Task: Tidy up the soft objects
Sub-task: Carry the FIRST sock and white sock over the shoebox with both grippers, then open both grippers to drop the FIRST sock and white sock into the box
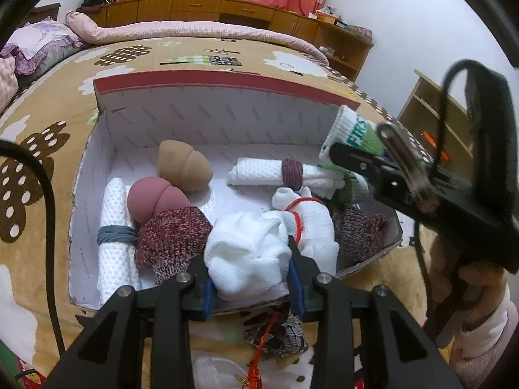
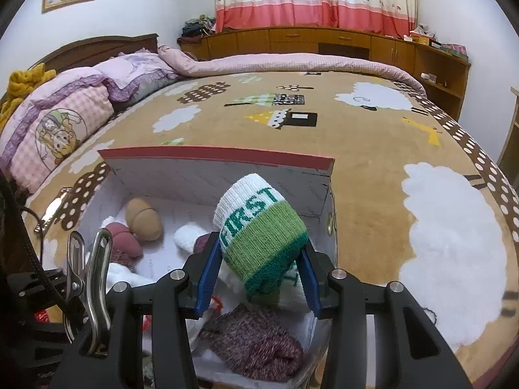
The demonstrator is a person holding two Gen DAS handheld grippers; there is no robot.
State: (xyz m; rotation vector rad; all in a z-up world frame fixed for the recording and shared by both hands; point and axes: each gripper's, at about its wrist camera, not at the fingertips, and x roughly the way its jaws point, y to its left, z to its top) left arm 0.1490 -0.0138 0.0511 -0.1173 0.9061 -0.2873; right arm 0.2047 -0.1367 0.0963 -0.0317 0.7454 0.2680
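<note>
An open cardboard box (image 1: 207, 120) lies on the bed and holds soft things. My left gripper (image 1: 251, 275) is shut on a white sock bundle (image 1: 249, 253) at the box's near edge. My right gripper (image 2: 259, 278) is shut on a green and white knit sock roll (image 2: 259, 230), held above the box's right side; it also shows in the left wrist view (image 1: 348, 134). Inside lie a tan pouch (image 1: 183, 168), a maroon pouch (image 1: 152, 202), two rolled white towels (image 1: 113, 236) (image 1: 269, 171), and maroon knit pieces (image 1: 172, 240) (image 2: 256, 347).
The box (image 2: 214, 165) sits on a tan patterned bedspread (image 2: 373, 162). A dark patterned pouch with a red tassel (image 1: 279, 337) lies on the bed by the box's near edge. Pillows (image 2: 65, 116) lie at the far left. Wooden cabinets (image 2: 324, 40) line the far wall.
</note>
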